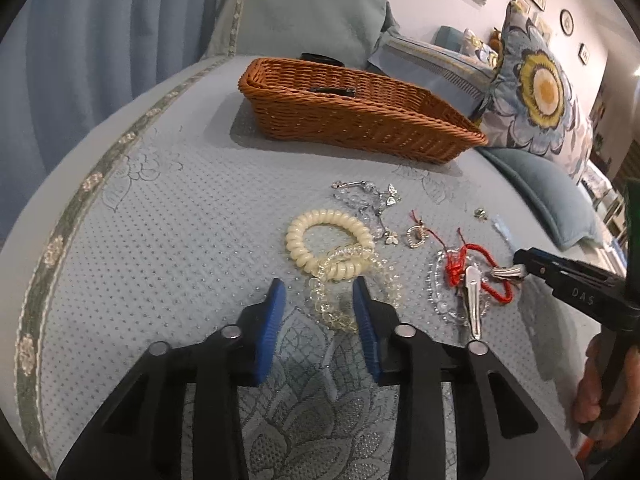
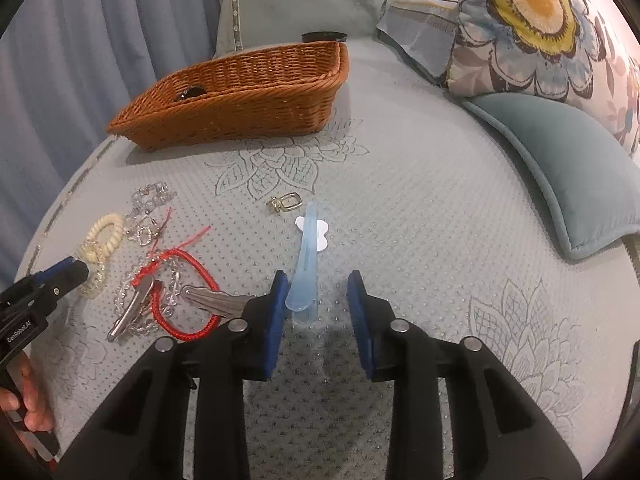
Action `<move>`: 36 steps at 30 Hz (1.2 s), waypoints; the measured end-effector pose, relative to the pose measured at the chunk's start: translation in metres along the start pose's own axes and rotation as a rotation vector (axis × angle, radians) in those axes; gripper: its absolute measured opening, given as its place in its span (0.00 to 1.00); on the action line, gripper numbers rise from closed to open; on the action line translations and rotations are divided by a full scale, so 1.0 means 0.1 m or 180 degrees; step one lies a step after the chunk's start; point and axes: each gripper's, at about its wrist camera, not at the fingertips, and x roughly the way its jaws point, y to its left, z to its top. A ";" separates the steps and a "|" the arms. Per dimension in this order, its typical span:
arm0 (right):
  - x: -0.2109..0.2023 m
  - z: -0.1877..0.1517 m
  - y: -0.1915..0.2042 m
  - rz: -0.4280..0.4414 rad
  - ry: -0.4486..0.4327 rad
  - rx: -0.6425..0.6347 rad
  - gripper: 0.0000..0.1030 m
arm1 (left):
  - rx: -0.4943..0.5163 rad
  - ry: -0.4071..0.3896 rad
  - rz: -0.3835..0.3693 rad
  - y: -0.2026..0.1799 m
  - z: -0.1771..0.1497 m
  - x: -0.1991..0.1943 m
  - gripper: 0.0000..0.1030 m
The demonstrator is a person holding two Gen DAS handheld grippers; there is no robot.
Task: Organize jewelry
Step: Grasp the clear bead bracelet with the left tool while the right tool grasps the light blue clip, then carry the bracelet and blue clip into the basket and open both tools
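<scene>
Jewelry lies loose on a light blue bedspread. A cream coil hair tie overlaps a clear coil tie, which lies between the fingertips of my open left gripper. A red cord bracelet, a clear bead bracelet and a silver clip lie to the right. My right gripper is open, with the near end of a pale blue hair clip between its fingers. A wicker basket stands further back and shows in the right wrist view.
A small gold buckle charm and a crystal bracelet lie beyond the piles. A dark object lies in the basket. A floral pillow and a teal cushion border the right side. Blue curtains hang at the left.
</scene>
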 end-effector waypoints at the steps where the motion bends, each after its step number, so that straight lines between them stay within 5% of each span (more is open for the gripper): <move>1: 0.00 0.00 0.01 -0.0010 0.0002 -0.0026 0.17 | 0.0003 0.0002 0.0001 0.00 0.00 0.00 0.17; 5: 0.00 -0.01 0.06 -0.0051 -0.0003 -0.0106 0.11 | -0.0007 -0.0005 -0.0010 0.01 0.00 0.00 0.09; 25: -0.21 0.06 -0.02 0.0278 -0.0155 0.0070 0.10 | -0.0031 -0.0263 -0.0127 -0.01 0.03 -0.17 0.08; 36: -0.49 0.17 -0.02 0.0432 -0.0525 0.0087 0.10 | -0.0037 -0.0416 -0.0226 -0.03 0.14 -0.32 0.08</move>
